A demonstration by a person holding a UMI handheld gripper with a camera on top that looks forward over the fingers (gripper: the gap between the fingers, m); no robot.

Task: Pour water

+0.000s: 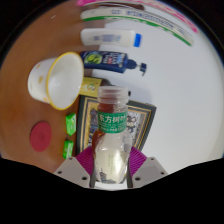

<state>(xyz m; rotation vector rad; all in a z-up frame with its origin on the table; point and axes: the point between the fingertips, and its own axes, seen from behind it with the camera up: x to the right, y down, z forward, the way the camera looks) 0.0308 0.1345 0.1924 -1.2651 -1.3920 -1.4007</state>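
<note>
A clear plastic water bottle [111,140] with a white cap and a green label stands upright between my fingers. My gripper [111,172] is shut on the bottle's lower body, with the magenta pads [84,161] pressed on both sides. Beyond the fingers to the left a white cup [60,78] with a yellowish rim lies tilted, its mouth facing the bottle. The bottle's base is hidden behind the gripper.
A dark blue bottle [112,62] lies on its side behind the cup. A dark framed board [138,122] sits under the water bottle. A red round lid [40,136] and small green packets [70,124] lie at the left. Books [140,16] line the far edge of the table.
</note>
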